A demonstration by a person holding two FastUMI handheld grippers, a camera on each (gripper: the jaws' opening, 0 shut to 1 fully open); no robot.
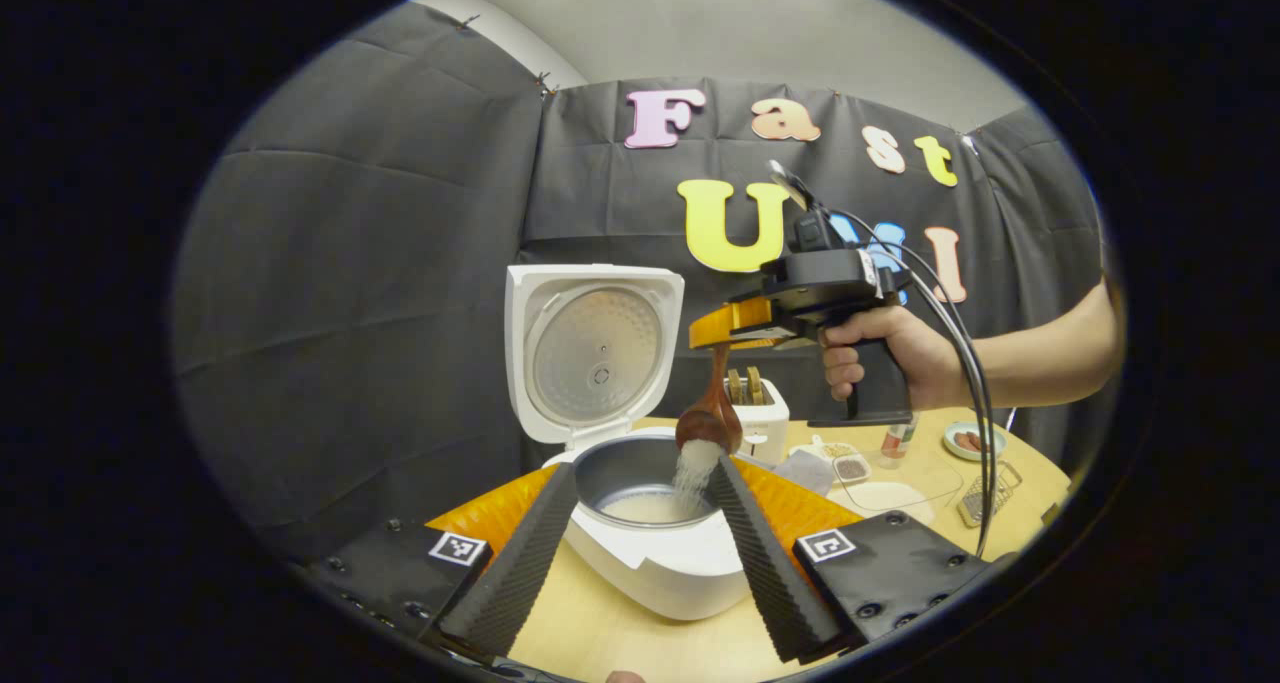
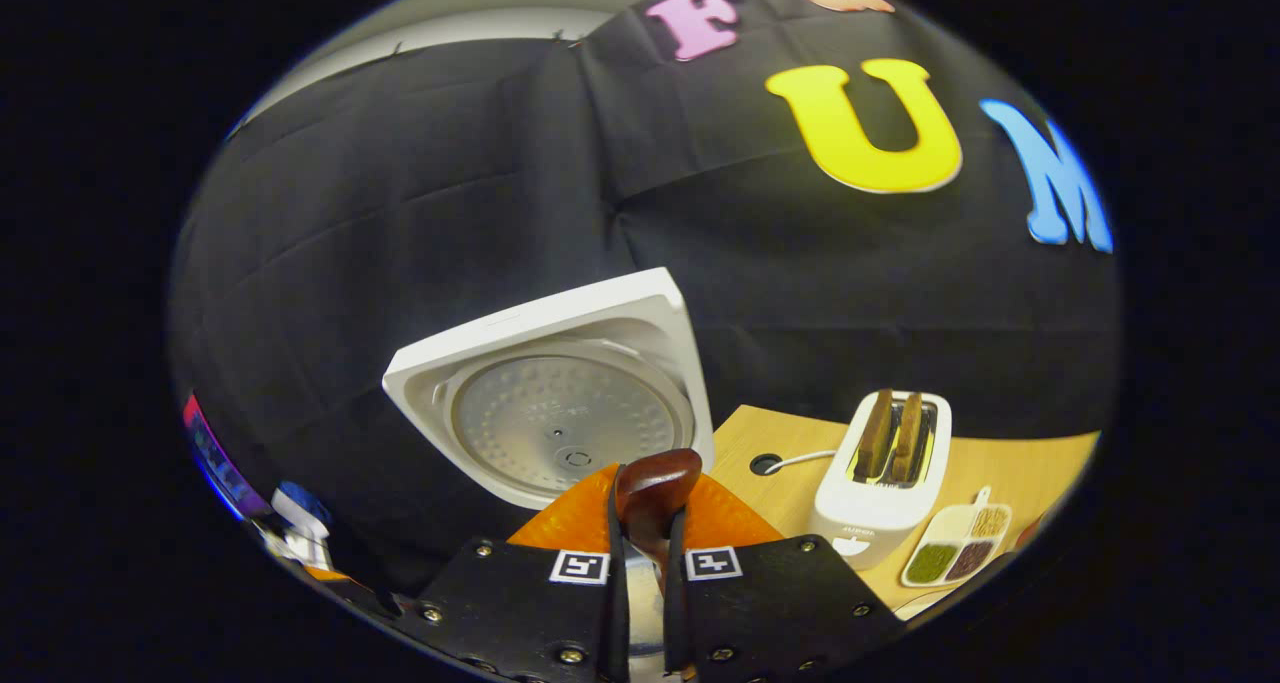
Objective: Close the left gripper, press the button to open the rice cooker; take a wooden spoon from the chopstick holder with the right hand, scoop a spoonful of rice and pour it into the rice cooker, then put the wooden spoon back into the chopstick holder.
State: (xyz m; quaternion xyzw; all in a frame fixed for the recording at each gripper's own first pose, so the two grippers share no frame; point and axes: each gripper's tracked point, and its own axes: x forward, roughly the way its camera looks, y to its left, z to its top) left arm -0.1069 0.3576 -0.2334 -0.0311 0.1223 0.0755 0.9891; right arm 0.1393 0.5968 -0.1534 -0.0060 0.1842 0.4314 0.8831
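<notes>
Rice (image 1: 693,466) is seen falling in a pale stream from the tilted wooden spoon (image 1: 709,415) into the grey inner pot of the rice cooker (image 1: 655,553), where a layer of grains is already gathered at the bottom. The cooker is stood on the wooden table (image 1: 620,648) with its lid (image 1: 592,348) raised upright behind the pot. The spoon's handle is clamped between the nearly closed fingers of the right gripper (image 2: 641,563), which is held by a hand (image 1: 890,358) above and to the right of the pot. The left gripper (image 1: 640,553) is held low in front of the cooker with its fingers spread wide and nothing between them. A white toaster (image 2: 880,483) with two slices is placed beside a divided dish (image 2: 955,553) of grains.
</notes>
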